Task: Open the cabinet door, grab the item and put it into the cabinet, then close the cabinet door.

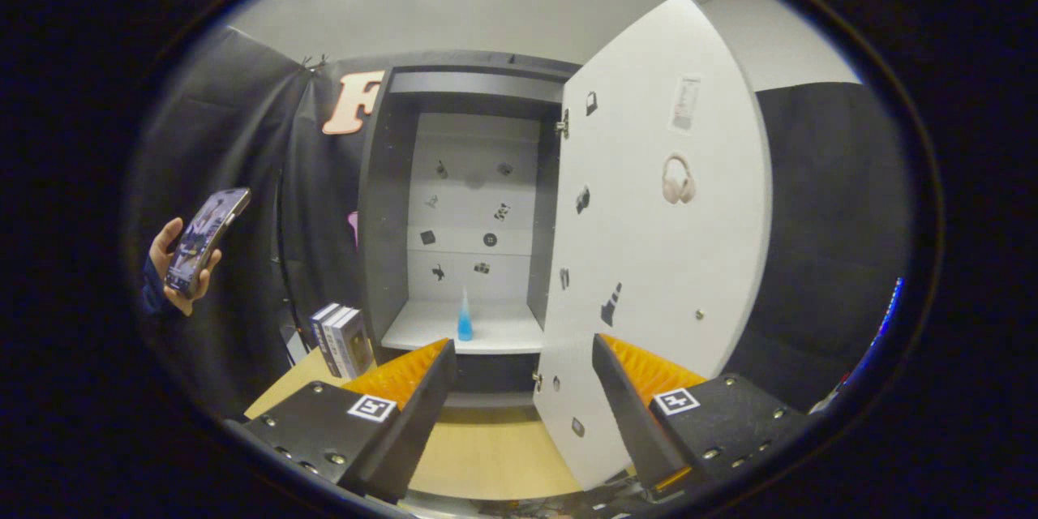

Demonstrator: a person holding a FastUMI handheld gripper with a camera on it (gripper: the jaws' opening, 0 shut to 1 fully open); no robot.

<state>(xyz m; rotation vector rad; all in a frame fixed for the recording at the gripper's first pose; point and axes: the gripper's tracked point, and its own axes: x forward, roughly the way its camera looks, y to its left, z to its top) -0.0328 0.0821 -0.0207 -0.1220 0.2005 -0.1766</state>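
A grey cabinet (377,203) stands ahead with its white door (657,259) swung wide open to the right. On the cabinet's white shelf (503,332) a small blue bottle (465,316) stands upright, beyond my fingers. My gripper (523,357) is open, with nothing between the fingers; the left finger (405,377) and right finger (641,377) are spread apart above the wooden table (486,446). The door's lower edge lies just ahead of the right finger.
Several books (340,336) stand upright on the table left of the cabinet. A person's hand (174,259) holds a phone (204,239) at the far left. Small stickers dot the cabinet's back wall and the door, and a small knob (699,314) sits on the door.
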